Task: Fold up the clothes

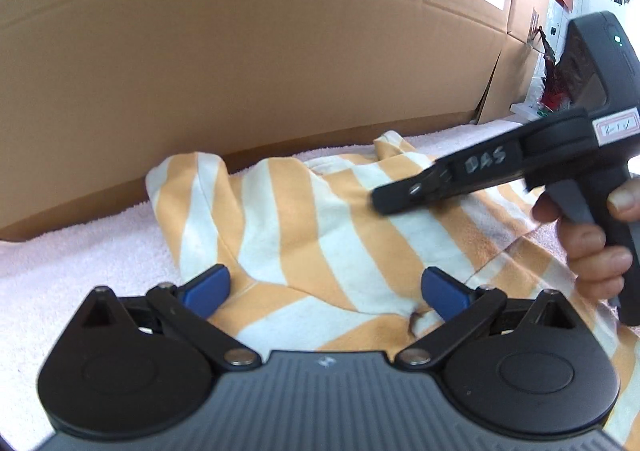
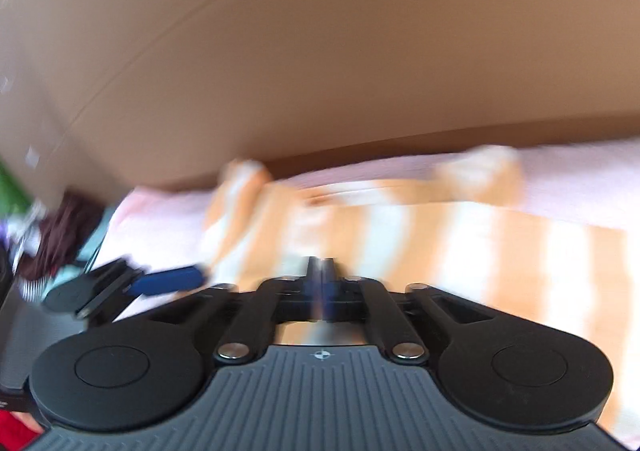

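Pale pink terry towelling [image 1: 60, 259] covers the work surface, backed by a large brown cardboard wall [image 1: 240, 51]; on it lies a rumpled orange-and-white striped cotton garment [image 1: 304, 235], one sleeve end bunched toward the cardboard. Left gripper [image 1: 326, 289] sits low over the garment's near edge, its blue-padded fingers [image 1: 210, 285] spread wide apart with striped cloth between them but not pinched. Right gripper [image 2: 320, 275], held by a hand [image 1: 596, 247] on its black handle, hovers above the garment with jaws pressed together, nothing visibly caught; its own view is motion-blurred.
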Demonstrator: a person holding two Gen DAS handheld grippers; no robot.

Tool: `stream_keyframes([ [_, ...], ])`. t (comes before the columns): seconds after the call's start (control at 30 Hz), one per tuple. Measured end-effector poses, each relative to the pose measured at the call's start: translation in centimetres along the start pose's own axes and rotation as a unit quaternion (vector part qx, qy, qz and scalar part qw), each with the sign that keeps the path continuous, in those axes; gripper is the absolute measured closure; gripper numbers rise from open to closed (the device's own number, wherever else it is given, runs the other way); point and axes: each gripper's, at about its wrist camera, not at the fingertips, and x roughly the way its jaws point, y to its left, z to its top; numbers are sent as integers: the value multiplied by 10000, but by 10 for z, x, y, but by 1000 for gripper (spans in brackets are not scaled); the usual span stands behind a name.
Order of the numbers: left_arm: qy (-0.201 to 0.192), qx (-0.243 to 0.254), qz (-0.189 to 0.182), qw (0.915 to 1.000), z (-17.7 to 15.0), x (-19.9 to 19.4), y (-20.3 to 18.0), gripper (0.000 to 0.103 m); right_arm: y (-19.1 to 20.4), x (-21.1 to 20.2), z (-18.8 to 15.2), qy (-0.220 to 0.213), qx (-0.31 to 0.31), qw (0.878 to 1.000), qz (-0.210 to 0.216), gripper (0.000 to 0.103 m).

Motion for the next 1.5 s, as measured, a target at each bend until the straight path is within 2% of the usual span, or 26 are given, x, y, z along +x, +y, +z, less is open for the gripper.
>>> stream_keyframes([
  [0.03, -3, 4, 8, 10000, -2, -2, 2, 2, -5, -8, -1, -128, 123, 9998, -88, 103],
  [0.07, -13, 14, 21, 10000, -4, -4, 5, 2, -10, -17, -2, -256, 245, 9992, -176, 95],
  [0.13, -101, 43, 54, 9999, -4, -6, 3, 2, -8, -22, -7, -139, 424, 9987, 247, 82],
  [0.17, -188, 59, 38, 9998, -4, -10, 3, 2, -7, -24, -11, -47, 507, 9974, 513, 80],
  [0.23, -370, 84, -43, 9993, -2, -17, 0, 2, -15, -33, -17, -101, 798, 9945, 664, 76],
  [0.27, -397, 79, -86, 9991, 0, -16, -1, 2, -21, -38, -20, -150, 955, 9928, 704, 89],
  [0.33, -277, 100, -61, 9995, -1, -14, -1, 2, -31, -48, -26, -249, 1268, 9885, 783, 102],
  [0.37, -164, 131, 2, 9998, -2, -11, -1, 2, -36, -53, -30, -298, 1424, 9859, 822, 102],
  [0.4, -109, 150, 33, 9998, -2, -9, -1, 2, -42, -58, -33, -347, 1580, 9831, 861, 97],
  [0.43, -130, 153, 22, 9998, -2, -9, -2, 2, -47, -63, -36, -396, 1735, 9799, 900, 84],
  [0.47, -133, 163, 23, 9998, -3, -9, -2, 2, -52, -68, -39, -445, 1890, 9765, 938, 80],
  [0.53, -123, 172, 34, 9998, -4, -9, -2, 2, -68, -82, -48, -551, 2024, 9761, 562, 81],
  [0.6, -126, 163, 35, 9998, -5, -8, -2, 2, -84, -96, -57, -659, 2122, 9749, 101, 100],
  [0.67, -125, 150, 36, 9998, -5, -8, -2, 2, -101, -116, -65, -824, 2235, 9705, -368, 103],
  [0.7, -125, 150, 39, 9998, -5, -7, -2, 2, -110, -131, -68, -964, 2308, 9663, -609, 98],
  [0.73, -124, 150, 41, 9998, -5, -7, -2, 2, -119, -146, -71, -1102, 2379, 9613, -849, 87],
  [0.87, -113, 144, 46, 9998, -5, -6, -4, 2, -154, -207, -83, -1645, 2643, 9331, -1802, 75],
  [0.9, -112, 150, 50, 9998, -5, -6, -4, 2, -164, -216, -86, -1677, 2835, 9267, -1809, 74],
  [1.0, -113, 150, 50, 9998, -6, -7, -3, 2, -189, -226, -96, -1621, 3523, 9100, -1466, 76],
  [1.07, -114, 147, 48, 9998, -6, -7, -3, 2, -194, -218, -96, -1568, 3848, 9026, -1123, 74],
  [1.17, -114, 147, 48, 9998, -6, -7, -3, 2, -198, -203, -87, -1598, 3989, 8978, -967, 72],
  [1.33, -113, 140, 34, 9998, -6, -6, -2, 2, -199, -183, -68, -1785, 4011, 8912, -1140, 69],
  [1.4, -111, 132, 24, 9998, -6, -6, -2, 2, -198, -183, -69, -1857, 4303, 8749, -1224, 69],
  [1.5, -103, 153, 39, 9998, -5, -5, -4, 2, -187, -188, -74, -1880, 4403, 8664, -1417, 68],
])
